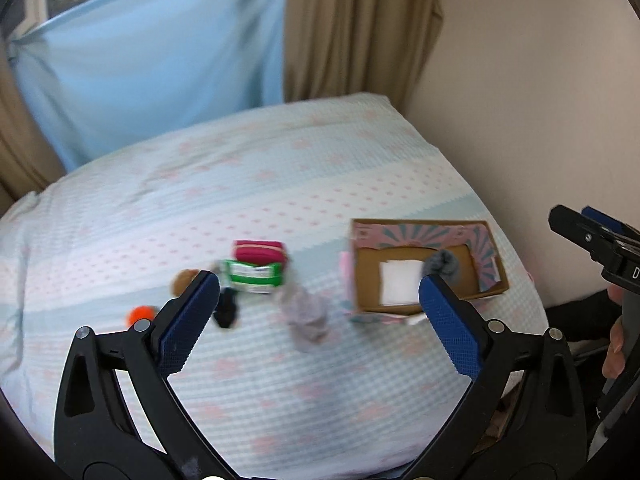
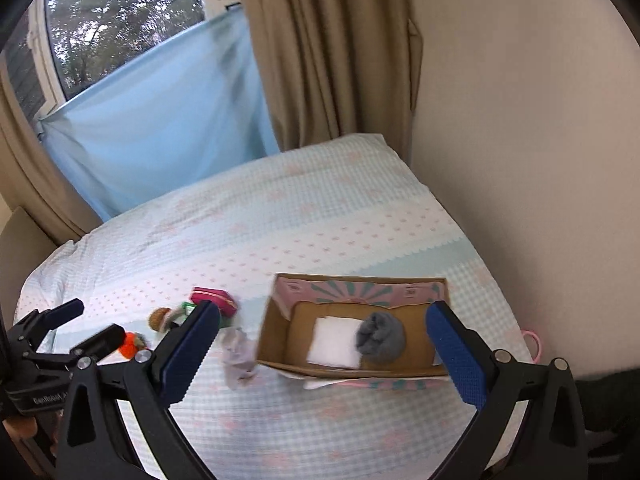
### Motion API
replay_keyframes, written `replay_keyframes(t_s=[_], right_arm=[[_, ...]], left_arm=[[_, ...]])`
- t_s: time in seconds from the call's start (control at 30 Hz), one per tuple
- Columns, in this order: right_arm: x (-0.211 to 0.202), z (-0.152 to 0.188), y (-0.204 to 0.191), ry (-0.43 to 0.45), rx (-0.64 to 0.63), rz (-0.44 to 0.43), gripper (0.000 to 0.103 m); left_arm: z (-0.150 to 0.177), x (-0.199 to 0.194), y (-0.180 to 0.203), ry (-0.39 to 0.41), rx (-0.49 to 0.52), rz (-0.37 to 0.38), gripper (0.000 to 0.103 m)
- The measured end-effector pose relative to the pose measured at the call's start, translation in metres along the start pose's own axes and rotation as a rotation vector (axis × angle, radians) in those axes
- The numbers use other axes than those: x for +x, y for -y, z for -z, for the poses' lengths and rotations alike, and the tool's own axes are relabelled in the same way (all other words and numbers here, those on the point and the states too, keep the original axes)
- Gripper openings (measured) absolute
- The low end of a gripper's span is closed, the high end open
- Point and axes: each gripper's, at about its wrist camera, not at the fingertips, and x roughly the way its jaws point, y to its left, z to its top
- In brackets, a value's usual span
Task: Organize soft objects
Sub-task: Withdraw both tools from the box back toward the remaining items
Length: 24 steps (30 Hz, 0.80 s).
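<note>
Grey sock ball [image 2: 380, 336] and white pad [image 2: 338, 342] already in cardboard box [image 2: 280, 320] on bed [image 2: 320, 224]. Pale sock [image 1: 306, 316], green pack [image 1: 254, 278], pink pouch [image 1: 260, 252], pompoms left outside, approx. half done. Left gripper [image 1: 320, 308] & right gripper [image 2: 322, 338]: fingers wide apart, empty.

Right gripper [image 2: 320, 340] fingers wide apart above cardboard box [image 2: 280, 344] holding grey sock [image 2: 380, 338], white pad [image 2: 336, 342].

Bed [image 2: 320, 216], patterned sheet: cardboard box [image 2: 280, 320], pale sock [image 2: 238, 354], red pouch [image 2: 214, 298], green packet [image 1: 256, 278], orange ball [image 1: 140, 314].
</note>
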Motion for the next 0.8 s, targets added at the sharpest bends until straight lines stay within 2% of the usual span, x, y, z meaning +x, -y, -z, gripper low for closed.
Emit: replay_keyframes(t_s=[0.2, 0.4, 0.67, 0.8], right_arm=[[-0.022, 0.014, -0.056, 0.056, -0.019, -0.037, 0.102], [-0.028, 0.028, -0.113, 0.081, -0.05, -0.056, 0.102], [-0.003, 0.046, -0.17, 0.056, -0.021, -0.054, 0.102], [0.015, 0.059, -0.187, 0.042, 0.032, -0.051, 0.102]], left_arm=[[0.018, -0.044, -0.071, 0.053, -0.047, -0.045, 0.1], [0.033, -0.059, -0.132, 0.049, -0.097, -0.054, 0.1], [0.047, -0.045, -0.204, -0.007, -0.092, -0.037, 0.1], [0.048, -0.023, -0.237, -0.043, -0.064, 0.015, 0.1]])
